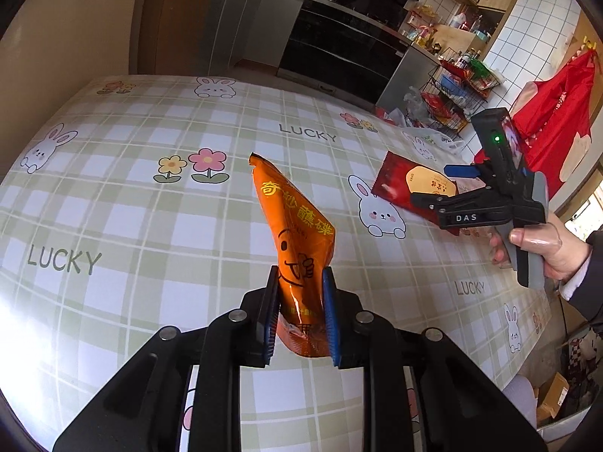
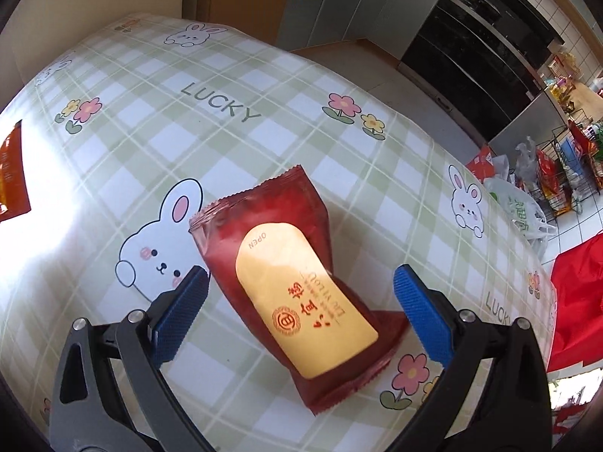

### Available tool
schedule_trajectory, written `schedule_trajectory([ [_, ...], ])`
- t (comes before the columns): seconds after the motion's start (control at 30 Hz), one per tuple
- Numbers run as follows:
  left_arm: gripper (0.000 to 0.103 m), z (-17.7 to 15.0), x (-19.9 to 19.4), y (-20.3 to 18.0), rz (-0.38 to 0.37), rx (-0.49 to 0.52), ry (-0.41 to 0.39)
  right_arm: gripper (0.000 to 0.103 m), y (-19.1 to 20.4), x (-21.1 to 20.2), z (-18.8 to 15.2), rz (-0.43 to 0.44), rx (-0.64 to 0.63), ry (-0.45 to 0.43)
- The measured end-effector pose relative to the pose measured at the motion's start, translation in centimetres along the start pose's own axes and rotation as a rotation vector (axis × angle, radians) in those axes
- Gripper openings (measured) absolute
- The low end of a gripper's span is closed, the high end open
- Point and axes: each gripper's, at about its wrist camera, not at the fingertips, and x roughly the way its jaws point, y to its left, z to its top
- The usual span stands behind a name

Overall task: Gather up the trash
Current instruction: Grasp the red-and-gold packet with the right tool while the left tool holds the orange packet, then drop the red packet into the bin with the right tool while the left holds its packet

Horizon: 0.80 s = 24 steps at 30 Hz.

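Observation:
My left gripper [image 1: 299, 275] is shut on an orange snack packet [image 1: 292, 218] and holds it upright above the table. The packet's edge also shows at the far left of the right wrist view [image 2: 13, 173]. A dark red wrapper with a yellow label [image 2: 297, 286] lies flat on the checked tablecloth [image 2: 226, 150]. My right gripper [image 2: 299, 282] is open just above it, one blue pad on each side of the wrapper. In the left wrist view the right gripper [image 1: 437, 184] hovers over the red wrapper [image 1: 407, 184] at the right.
The table's far edge drops to a tiled kitchen floor with a black oven [image 1: 339, 45]. A wire rack of packets [image 1: 456, 90] and plastic bags [image 2: 524, 211] stand past the right edge. A red cloth [image 1: 557, 113] hangs at the right.

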Motion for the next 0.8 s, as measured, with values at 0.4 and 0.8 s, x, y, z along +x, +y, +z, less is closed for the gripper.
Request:
schedule_trajectory([
  [0.4, 0.021, -1.2, -0.5, 0.6, 0.001, -0.041, -0.002, 0.078, -0.9, 1.8, -1.7, 0.081, 0.064, 0.088],
  [0.8, 0.021, -1.5, -2.3, -0.7, -0.025, -0.026, -0.027, 0.053, -1.9, -0.5, -3.9, 0.161, 0.217, 0.089],
])
